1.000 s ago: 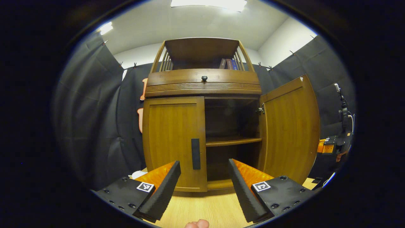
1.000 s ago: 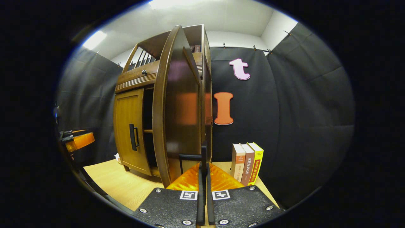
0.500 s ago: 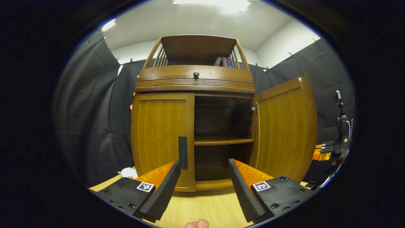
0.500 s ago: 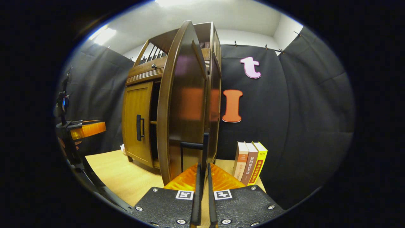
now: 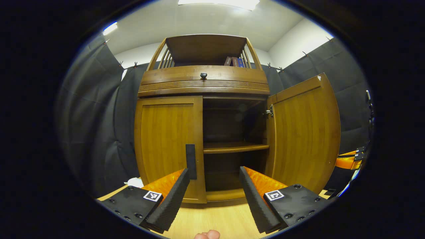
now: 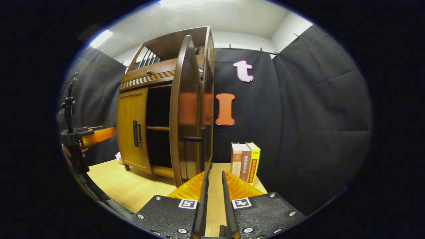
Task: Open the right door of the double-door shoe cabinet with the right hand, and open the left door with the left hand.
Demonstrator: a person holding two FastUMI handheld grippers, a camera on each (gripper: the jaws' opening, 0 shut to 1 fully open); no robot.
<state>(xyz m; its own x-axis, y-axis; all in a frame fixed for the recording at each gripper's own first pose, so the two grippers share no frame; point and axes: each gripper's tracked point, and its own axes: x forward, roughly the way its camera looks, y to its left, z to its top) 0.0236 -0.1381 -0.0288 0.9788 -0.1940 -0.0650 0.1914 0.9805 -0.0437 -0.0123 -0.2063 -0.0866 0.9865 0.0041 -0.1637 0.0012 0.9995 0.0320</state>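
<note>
Wood tabletop runs along bottom of frame w/ the shoe cabinet at centre. Left door is flat shut, its handle just above the left gripper, fingers spread wide, nothing between. Right door stands swung out, right of centre. Right gripper sits nearly pressed together, thin gap, prob. off the door's handle. Three books stand upright to the right.
</note>
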